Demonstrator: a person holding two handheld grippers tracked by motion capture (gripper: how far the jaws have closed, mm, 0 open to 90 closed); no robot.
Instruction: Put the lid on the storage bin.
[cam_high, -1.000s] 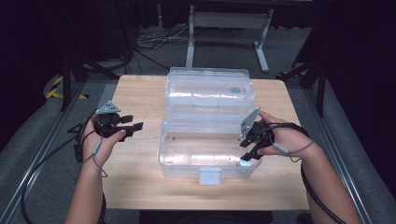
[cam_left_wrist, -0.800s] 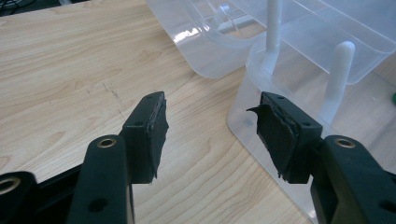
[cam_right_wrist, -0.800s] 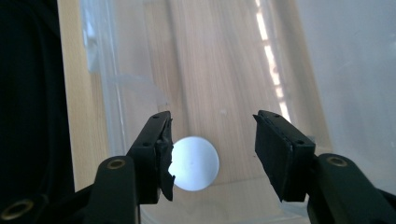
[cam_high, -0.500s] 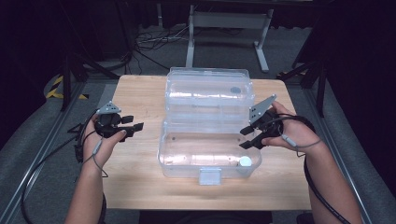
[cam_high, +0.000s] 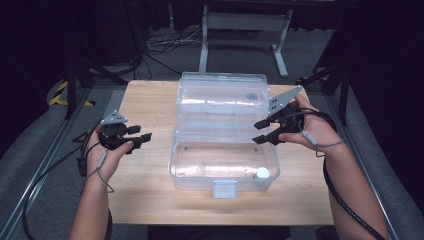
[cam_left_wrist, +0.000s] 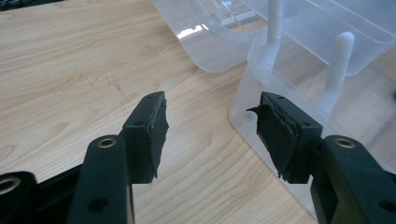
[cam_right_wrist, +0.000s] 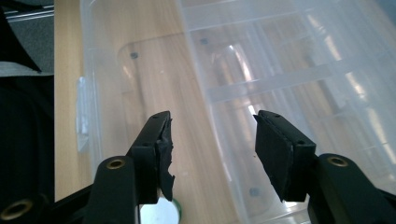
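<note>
Your small round white cap-like piece (cam_high: 262, 173) lay in the near right corner of the clear plastic hinged box (cam_high: 200, 162), at five o'clock from the middle of the wooden surface (cam_high: 150, 100). It looked light, stiff and slippery; I'd pinch it across its rim. Your left tongs (cam_high: 141, 140) and right tongs (cam_high: 261, 132) stood apart, empty, the right ones above the box.

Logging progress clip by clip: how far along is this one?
Done: the small white round piece lies in the open clear box, near its front right corner. In hand: nothing; the right tongs are open above the box, the left tongs open beside it. Left, probably: closing the lid.
</note>
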